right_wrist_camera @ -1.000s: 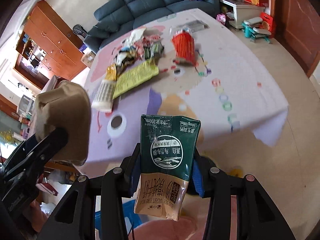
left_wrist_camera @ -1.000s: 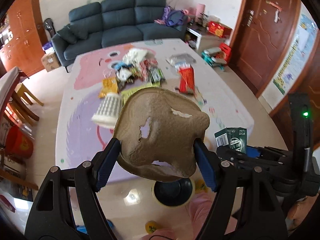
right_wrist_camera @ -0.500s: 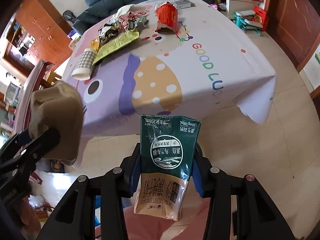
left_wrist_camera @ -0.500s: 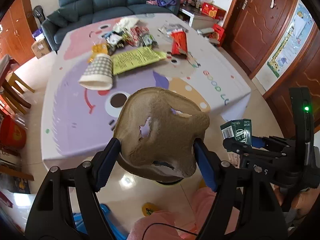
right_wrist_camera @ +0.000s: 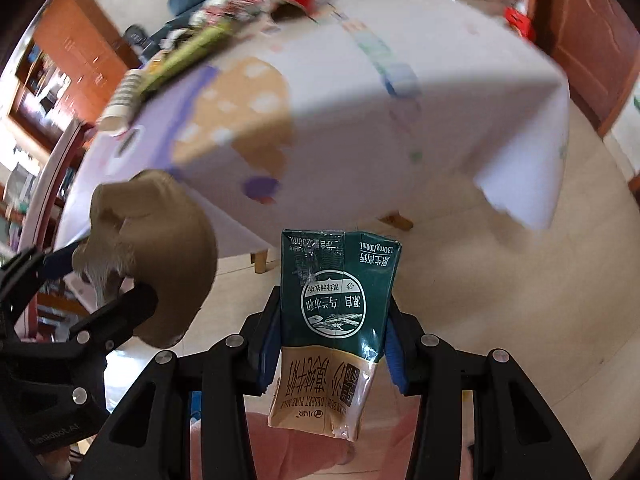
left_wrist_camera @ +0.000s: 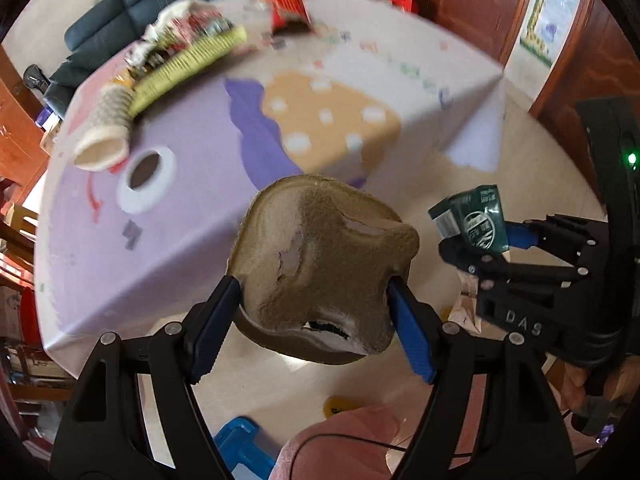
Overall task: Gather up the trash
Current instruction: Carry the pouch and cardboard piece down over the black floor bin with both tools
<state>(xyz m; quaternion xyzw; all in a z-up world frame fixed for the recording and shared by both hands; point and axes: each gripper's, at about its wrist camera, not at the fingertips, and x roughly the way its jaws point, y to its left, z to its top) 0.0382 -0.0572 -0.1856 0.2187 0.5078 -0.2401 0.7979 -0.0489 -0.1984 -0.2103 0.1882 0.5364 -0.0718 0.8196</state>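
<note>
My left gripper (left_wrist_camera: 316, 312) is shut on a torn brown pulp tray piece (left_wrist_camera: 320, 264), held in the air off the near edge of the table. The same brown piece (right_wrist_camera: 152, 256) shows at the left of the right wrist view. My right gripper (right_wrist_camera: 332, 328) is shut on a flattened green milk carton (right_wrist_camera: 336, 304), also above the floor. That carton (left_wrist_camera: 476, 220) appears at the right of the left wrist view. More trash lies at the far end of the table: a paper cup (left_wrist_camera: 106, 132), a yellow-green wrapper (left_wrist_camera: 188, 64), a red packet (left_wrist_camera: 286, 4).
The table wears a cartoon-print cloth (left_wrist_camera: 200, 184) that hangs over its edges. Beige tiled floor (right_wrist_camera: 500, 300) lies below, with a blue bin (left_wrist_camera: 244, 448) near my feet. A dark sofa (left_wrist_camera: 132, 4) and wooden doors (left_wrist_camera: 460, 4) stand beyond. A pink sleeve (left_wrist_camera: 340, 444) shows below.
Both grippers, still holding their items, have pulled back and dipped from the table. The view is now tilted and blurred, with more floor showing.
</note>
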